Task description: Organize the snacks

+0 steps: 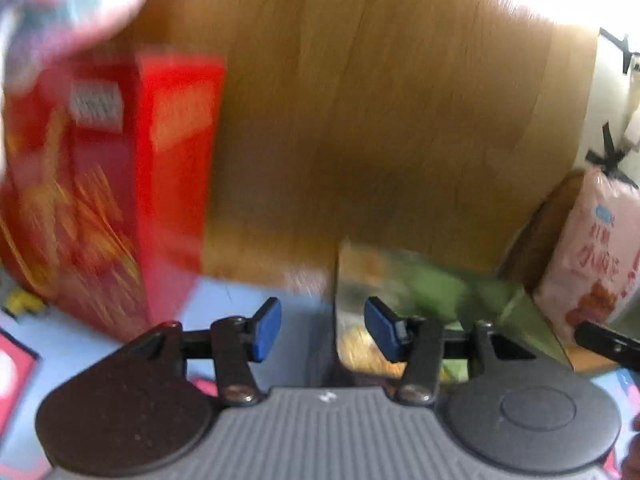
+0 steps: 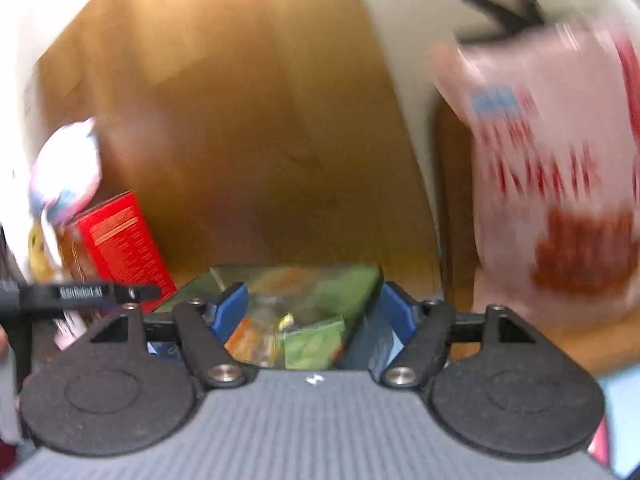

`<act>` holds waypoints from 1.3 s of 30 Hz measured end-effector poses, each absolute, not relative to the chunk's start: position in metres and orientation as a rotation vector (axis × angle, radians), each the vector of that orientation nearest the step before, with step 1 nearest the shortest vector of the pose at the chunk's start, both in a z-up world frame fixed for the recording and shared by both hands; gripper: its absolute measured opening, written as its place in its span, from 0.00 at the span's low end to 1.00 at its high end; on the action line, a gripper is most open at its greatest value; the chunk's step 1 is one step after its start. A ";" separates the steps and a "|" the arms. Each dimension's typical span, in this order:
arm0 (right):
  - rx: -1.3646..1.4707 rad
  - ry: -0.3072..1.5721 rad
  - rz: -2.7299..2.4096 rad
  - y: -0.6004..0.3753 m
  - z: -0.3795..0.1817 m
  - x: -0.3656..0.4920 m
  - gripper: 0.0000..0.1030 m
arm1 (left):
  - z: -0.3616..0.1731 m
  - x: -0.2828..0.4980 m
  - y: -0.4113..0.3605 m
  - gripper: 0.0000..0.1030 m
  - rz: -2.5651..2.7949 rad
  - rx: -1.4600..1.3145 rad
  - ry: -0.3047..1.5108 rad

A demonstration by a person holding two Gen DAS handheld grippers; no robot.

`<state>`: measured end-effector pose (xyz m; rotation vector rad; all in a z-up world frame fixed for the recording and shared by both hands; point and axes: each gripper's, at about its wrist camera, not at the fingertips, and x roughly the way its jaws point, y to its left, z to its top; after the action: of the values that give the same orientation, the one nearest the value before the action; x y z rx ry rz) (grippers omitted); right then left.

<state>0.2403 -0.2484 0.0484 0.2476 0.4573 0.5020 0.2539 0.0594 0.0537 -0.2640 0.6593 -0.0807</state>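
My right gripper (image 2: 310, 308) is shut on a clear snack pack with green and orange wrappers (image 2: 304, 312), held in front of the wooden back panel (image 2: 260, 140). The same pack shows in the left wrist view (image 1: 400, 292), just right of my left gripper (image 1: 322, 330), which is open and empty. A red snack box (image 1: 120, 184) stands to the left, also seen in the right wrist view (image 2: 124, 248). A pink snack bag (image 2: 556, 184) stands on the right, also in the left wrist view (image 1: 592, 256).
A pale blue surface (image 1: 240, 312) lies below. A whitish bag (image 2: 68, 172) leans above the red box. A white wall with black tape marks (image 1: 616, 92) is at far right. The view is motion-blurred.
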 end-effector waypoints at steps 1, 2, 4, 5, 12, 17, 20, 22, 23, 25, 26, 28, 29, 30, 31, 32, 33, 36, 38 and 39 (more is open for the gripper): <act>0.301 0.507 0.515 -0.252 0.041 0.246 0.73 | 0.048 0.255 0.054 0.43 -0.109 -0.269 0.683; 0.346 0.552 0.523 -0.254 0.033 0.250 0.73 | 0.046 0.254 0.050 0.44 -0.129 -0.271 0.685; 0.389 0.612 0.536 -0.254 0.022 0.254 0.71 | 0.047 0.248 0.039 0.45 -0.127 -0.265 0.680; 0.397 0.624 0.545 -0.254 0.020 0.255 0.70 | 0.048 0.245 0.034 0.45 -0.119 -0.258 0.688; 0.361 0.615 0.521 -0.253 0.029 0.247 0.70 | 0.060 0.201 0.030 0.59 -0.164 -0.241 0.662; 0.256 0.457 0.509 -0.255 0.048 0.191 0.69 | 0.071 0.155 0.076 0.73 -0.089 -0.248 0.579; 0.178 0.495 0.706 -0.225 0.043 0.162 0.57 | 0.055 0.138 0.101 0.69 -0.071 -0.339 0.632; 0.138 0.580 0.808 -0.195 0.034 0.159 0.38 | 0.042 0.134 0.114 0.63 -0.052 -0.381 0.663; 0.128 0.620 0.849 -0.179 0.029 0.161 0.34 | 0.035 0.133 0.118 0.60 -0.046 -0.408 0.682; 0.127 0.686 0.898 -0.152 0.021 0.169 0.29 | 0.024 0.129 0.128 0.57 -0.051 -0.478 0.713; 0.122 0.728 0.900 -0.138 0.017 0.175 0.29 | 0.020 0.128 0.131 0.56 -0.052 -0.493 0.719; 0.102 0.791 0.830 -0.123 0.008 0.188 0.29 | 0.018 0.125 0.136 0.56 -0.036 -0.489 0.712; 0.092 0.795 0.777 -0.124 0.005 0.193 0.30 | 0.018 0.122 0.138 0.56 -0.032 -0.485 0.704; 0.087 0.788 0.728 -0.130 0.002 0.196 0.28 | 0.018 0.121 0.141 0.56 -0.035 -0.492 0.696; 0.100 0.773 0.711 -0.142 -0.001 0.197 0.27 | 0.019 0.123 0.142 0.56 -0.050 -0.501 0.697; 0.120 0.772 0.713 -0.151 -0.003 0.197 0.28 | 0.018 0.125 0.143 0.57 -0.072 -0.506 0.704; 0.125 0.761 0.714 -0.157 -0.003 0.196 0.30 | 0.017 0.129 0.140 0.57 -0.083 -0.505 0.714; 0.082 0.722 0.735 -0.157 0.002 0.198 0.53 | 0.013 0.143 0.129 0.57 -0.127 -0.507 0.743; 0.046 0.708 0.768 -0.148 0.002 0.202 0.55 | 0.013 0.144 0.119 0.55 -0.130 -0.472 0.742; 0.031 0.705 0.785 -0.142 0.000 0.205 0.55 | 0.013 0.144 0.116 0.53 -0.126 -0.454 0.740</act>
<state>0.2054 -0.1418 -0.0001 0.0305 0.7051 0.7846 0.1437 0.1157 0.0126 -0.4538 0.7397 -0.1264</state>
